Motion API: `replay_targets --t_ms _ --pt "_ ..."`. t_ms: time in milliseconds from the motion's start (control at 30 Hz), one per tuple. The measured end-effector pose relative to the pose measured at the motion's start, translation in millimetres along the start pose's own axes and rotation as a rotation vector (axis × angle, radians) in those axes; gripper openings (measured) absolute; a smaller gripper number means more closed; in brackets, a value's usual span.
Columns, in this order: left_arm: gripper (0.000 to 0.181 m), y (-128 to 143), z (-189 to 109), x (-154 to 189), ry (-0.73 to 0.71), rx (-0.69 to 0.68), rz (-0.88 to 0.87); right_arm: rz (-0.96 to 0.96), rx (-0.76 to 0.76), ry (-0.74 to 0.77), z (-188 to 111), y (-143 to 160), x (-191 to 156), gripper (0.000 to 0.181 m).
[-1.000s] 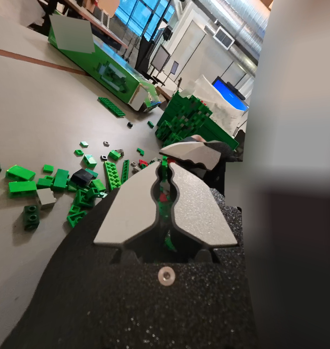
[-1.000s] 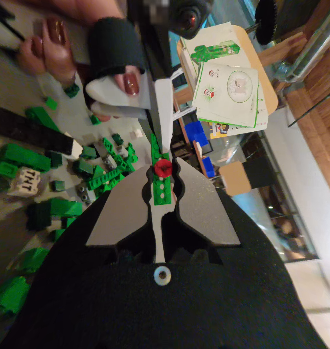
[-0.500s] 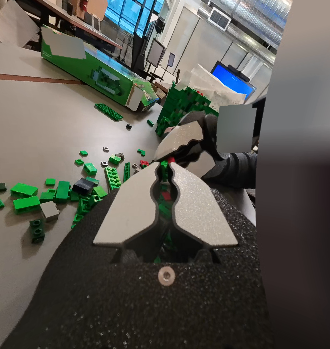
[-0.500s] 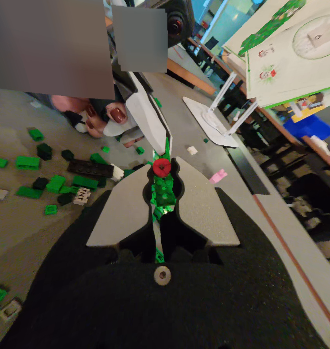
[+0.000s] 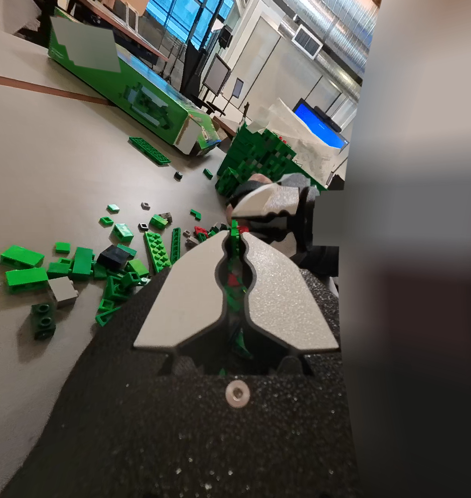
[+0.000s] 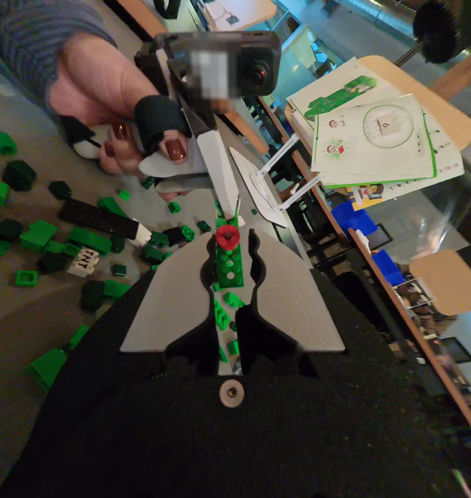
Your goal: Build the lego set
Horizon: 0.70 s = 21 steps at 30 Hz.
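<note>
My left gripper (image 5: pixel 234 235) is shut on a thin green plate (image 5: pixel 234 244), seen edge-on between its tips. In the right wrist view the same plate (image 6: pixel 229 269) lies studs-up, with a red round piece (image 6: pixel 227 237) on it. My right gripper (image 6: pixel 231 236) is shut on that red piece from both sides. The left gripper's fingers (image 6: pixel 218 172) come in from above and pinch the plate's far end. The right gripper's fingers (image 5: pixel 266 204) show just beyond my left tips. Both are held a little above the table.
Loose green, grey and dark bricks (image 5: pixel 80 264) lie scattered at left. A green set box (image 5: pixel 137 99) and a built green model (image 5: pixel 256 159) stand farther back. An instruction booklet on a stand (image 6: pixel 377 140), a long black plate (image 6: pixel 97 218) and a person's hand (image 6: pixel 99 89) show. My left and right fingertips are right by each other.
Both grippers stay locked together on the plate and red piece. The pair has tilted and swung, so the background shifts in both views. The bricks on the table have not moved.
</note>
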<state>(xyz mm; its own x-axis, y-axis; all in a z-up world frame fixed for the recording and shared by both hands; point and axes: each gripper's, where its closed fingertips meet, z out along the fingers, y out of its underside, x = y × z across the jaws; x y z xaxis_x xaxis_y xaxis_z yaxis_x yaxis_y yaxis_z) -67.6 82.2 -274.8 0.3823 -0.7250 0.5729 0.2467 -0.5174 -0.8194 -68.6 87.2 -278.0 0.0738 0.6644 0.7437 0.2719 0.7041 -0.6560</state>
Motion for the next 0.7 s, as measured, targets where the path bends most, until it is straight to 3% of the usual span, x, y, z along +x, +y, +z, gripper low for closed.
replay_targets --t_ms 500,633,700 --pt "0.004 -1.1 -1.1 -1.8 0.024 0.005 -0.060 -0.221 0.002 0.082 -2.2 -6.1 -2.0 0.016" --pt "0.004 -0.5 -1.0 -0.6 0.033 0.001 -0.060 -0.204 -0.002 0.087 -2.5 -4.5 -0.1 0.027" --pt "0.004 0.1 -0.7 -0.1 0.036 -0.003 -0.060 -0.177 0.002 0.068 -2.7 -3.6 -0.8 0.024"
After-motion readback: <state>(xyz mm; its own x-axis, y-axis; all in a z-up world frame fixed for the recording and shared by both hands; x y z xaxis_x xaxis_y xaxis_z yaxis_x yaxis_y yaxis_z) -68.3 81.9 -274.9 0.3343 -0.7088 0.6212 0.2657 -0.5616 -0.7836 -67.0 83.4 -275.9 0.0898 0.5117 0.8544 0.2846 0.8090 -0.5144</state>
